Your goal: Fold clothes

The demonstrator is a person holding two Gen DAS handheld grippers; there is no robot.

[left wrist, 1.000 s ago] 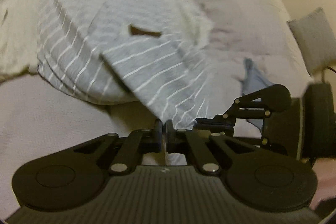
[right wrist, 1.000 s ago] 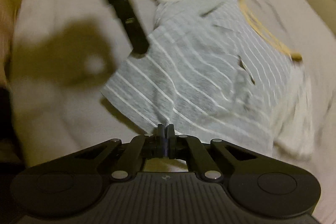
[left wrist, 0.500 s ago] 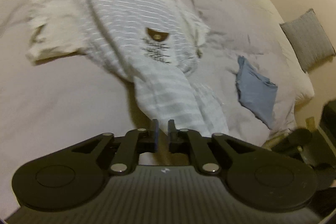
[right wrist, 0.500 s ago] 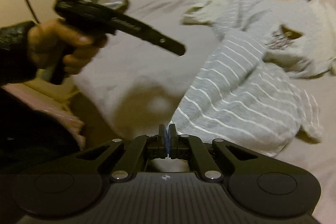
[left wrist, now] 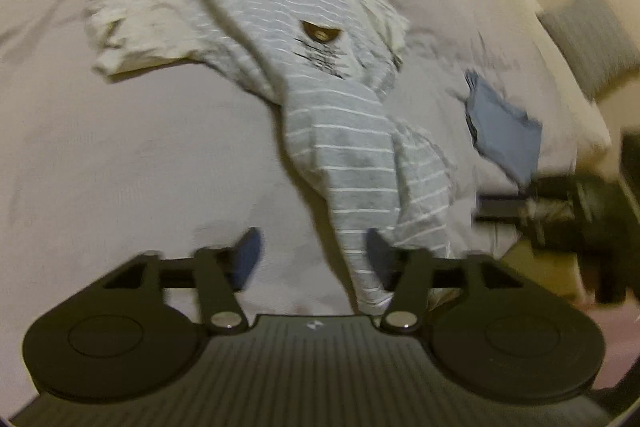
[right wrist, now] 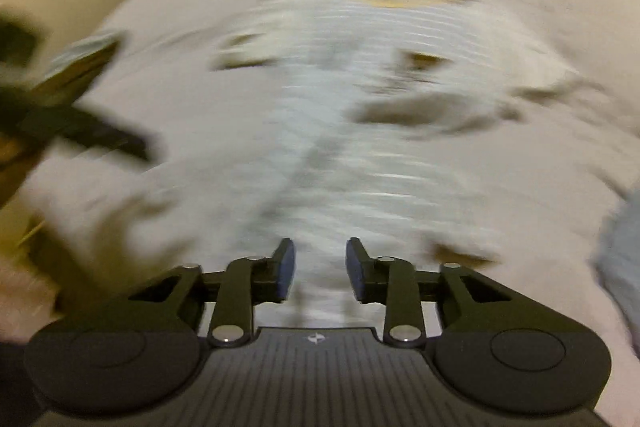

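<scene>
Across the middle of the bed (left wrist: 120, 155) your striped T-shirt (left wrist: 344, 147) lay rumpled, collar toward the far edge, hem trailing to the near edge. Nearer the right edge sat a folded blue cloth (left wrist: 504, 131). Your left gripper (left wrist: 312, 255) stood spread wide, the hem lying loose between its fingers. Your right gripper (right wrist: 320, 267) was parted too, pinching nothing, above the shirt's blurred hem.

striped shirt (left wrist: 340, 147): 1 | blue folded cloth (left wrist: 504, 131): 1 | pillow (left wrist: 592, 39): 1
</scene>
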